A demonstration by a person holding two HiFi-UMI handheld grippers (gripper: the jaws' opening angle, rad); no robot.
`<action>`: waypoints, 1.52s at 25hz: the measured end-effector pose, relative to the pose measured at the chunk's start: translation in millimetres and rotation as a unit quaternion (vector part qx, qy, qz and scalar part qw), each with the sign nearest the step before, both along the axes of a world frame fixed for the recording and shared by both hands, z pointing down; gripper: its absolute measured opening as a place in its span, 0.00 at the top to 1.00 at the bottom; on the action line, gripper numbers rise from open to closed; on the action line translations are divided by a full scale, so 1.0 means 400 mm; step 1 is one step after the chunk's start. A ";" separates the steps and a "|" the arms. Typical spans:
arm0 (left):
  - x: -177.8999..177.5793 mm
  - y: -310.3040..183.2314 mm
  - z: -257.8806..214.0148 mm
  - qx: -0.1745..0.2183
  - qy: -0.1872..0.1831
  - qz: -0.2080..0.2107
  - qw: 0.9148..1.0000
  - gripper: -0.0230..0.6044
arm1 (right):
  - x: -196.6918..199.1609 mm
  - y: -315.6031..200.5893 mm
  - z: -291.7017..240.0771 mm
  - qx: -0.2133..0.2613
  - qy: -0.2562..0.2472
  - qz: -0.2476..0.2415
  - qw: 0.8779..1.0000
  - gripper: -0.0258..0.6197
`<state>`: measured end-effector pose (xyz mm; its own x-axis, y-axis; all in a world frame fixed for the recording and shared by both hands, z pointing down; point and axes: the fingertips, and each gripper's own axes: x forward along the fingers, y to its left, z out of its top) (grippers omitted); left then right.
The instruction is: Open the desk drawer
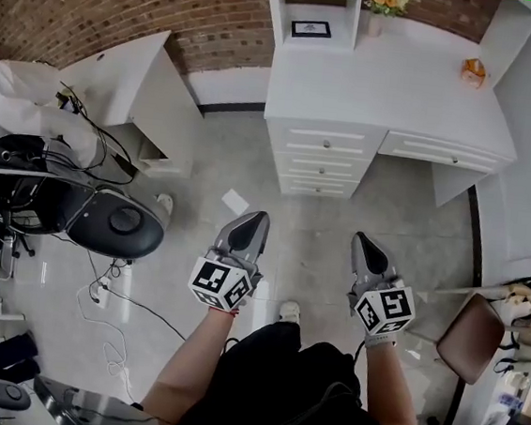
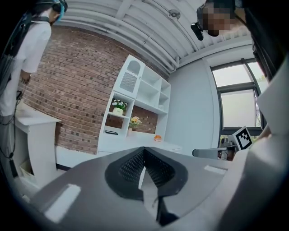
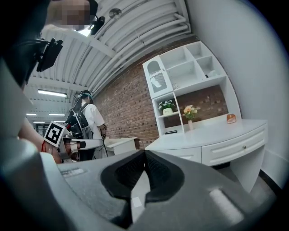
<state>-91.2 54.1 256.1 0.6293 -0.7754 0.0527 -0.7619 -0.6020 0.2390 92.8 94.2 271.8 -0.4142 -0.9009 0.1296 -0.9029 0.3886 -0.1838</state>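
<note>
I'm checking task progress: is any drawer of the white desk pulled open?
No, all the drawer fronts on the white desk sit flush and closed in the head view.

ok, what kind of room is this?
Probably an office or lab corner staged as a study: white desk with drawers, shelf unit against a brick wall, black office chair nearby.

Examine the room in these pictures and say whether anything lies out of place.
A white sheet lies loose on the floor in front of the desk, and cables trail over the floor at left. The desk's drawers are all shut.
</note>
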 end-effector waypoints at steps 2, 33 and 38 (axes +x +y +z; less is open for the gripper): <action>0.001 -0.021 0.005 -0.002 0.002 0.002 1.000 0.96 | -0.005 -0.019 0.005 -0.002 0.000 0.000 1.000 0.96; 0.111 -0.411 0.244 -0.070 -0.002 -0.003 0.998 0.96 | -0.031 -0.497 0.261 -0.085 -0.003 -0.073 0.994 0.96; 0.129 -0.484 0.299 -0.077 0.003 -0.009 0.997 0.96 | -0.020 -0.568 0.325 -0.092 0.004 -0.066 0.994 0.96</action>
<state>-39.6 -139.3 375.9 0.6163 -0.7695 0.1674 -0.7701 -0.5445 0.3323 84.9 -133.2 401.6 -0.5258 -0.7997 0.2898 -0.8477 0.4645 -0.2563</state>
